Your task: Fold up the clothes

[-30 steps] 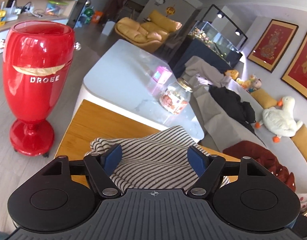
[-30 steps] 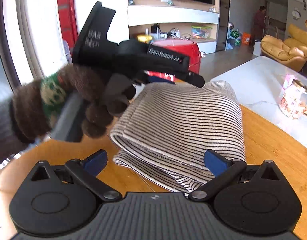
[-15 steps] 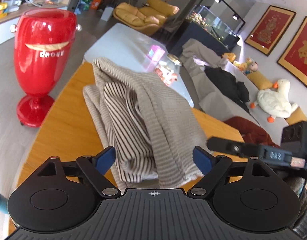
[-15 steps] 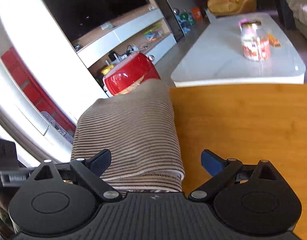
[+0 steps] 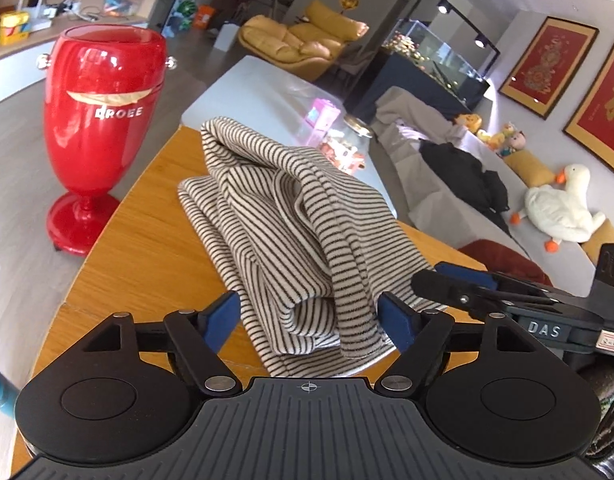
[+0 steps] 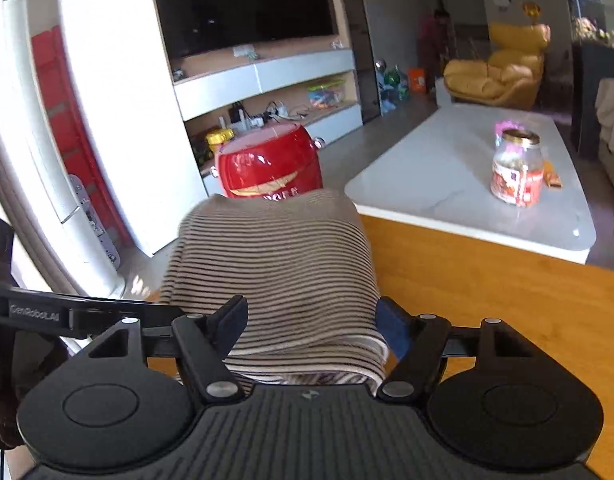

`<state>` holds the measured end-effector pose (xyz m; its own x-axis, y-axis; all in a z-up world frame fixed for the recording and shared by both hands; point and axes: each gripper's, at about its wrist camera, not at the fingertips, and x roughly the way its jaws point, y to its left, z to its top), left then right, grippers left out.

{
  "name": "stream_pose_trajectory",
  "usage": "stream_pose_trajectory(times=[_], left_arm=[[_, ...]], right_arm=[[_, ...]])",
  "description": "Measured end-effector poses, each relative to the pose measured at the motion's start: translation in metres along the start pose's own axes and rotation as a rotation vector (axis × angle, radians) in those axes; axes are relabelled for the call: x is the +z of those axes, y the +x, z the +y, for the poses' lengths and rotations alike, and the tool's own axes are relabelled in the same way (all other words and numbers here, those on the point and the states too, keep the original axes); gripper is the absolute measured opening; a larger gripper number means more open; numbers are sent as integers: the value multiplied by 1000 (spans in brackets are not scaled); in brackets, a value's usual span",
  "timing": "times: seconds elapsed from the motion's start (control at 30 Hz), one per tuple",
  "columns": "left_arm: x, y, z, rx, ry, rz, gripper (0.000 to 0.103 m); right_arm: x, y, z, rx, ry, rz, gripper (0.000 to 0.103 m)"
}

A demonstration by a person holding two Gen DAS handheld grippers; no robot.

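Both grippers straddle the striped garment with fingers apart—left gripper, right gripper. You're mid-fold; next, close on the near edge ahead—evenly.

Wooden table; folded striped garment on it.

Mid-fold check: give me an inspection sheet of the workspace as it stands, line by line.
Surface: wooden table, bare wood around the garment.
Job's things: striped sweater, folded in a raised, bunched stack.
Clutter: nothing seen on the wood.
Grippers: left gripper open, fingers either side of the sweater's near end; right gripper straddles the sweater, grip unclear.
Cables: loose wires on the wall shelf.
Surroundings: red vase, white coffee table with jar.
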<state>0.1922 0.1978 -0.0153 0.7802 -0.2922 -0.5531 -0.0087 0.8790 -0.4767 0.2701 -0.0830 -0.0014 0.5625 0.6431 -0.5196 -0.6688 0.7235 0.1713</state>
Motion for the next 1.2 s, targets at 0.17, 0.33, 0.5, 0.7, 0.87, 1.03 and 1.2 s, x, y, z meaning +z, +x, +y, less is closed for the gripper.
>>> stream_pose_trajectory(times=[0.17,0.33,0.5,0.7,0.87,1.03,1.2], left_arm=[[8,-16,5,56,12,-45,84],[18,-28,21,54,-53,-94,80],[19,-12,31,-10,-107,-57,59],[9,14,29,-159,-121,20,42],[-8,23,16,-182,-30,45,48],[-17,6,16,-137,57,90,60],[-20,-27,24,-100,38,55,81]], right_arm=[[1,-12,37,77,-167,-50,76],[-15,0,67,97,-312,-2,79],[-7,9,71,66,-313,2,24],[49,-14,51,258,-63,-49,12],[27,22,35,319,50,114,12],[-6,43,25,348,136,177,13],[-16,35,40,305,42,134,13]])
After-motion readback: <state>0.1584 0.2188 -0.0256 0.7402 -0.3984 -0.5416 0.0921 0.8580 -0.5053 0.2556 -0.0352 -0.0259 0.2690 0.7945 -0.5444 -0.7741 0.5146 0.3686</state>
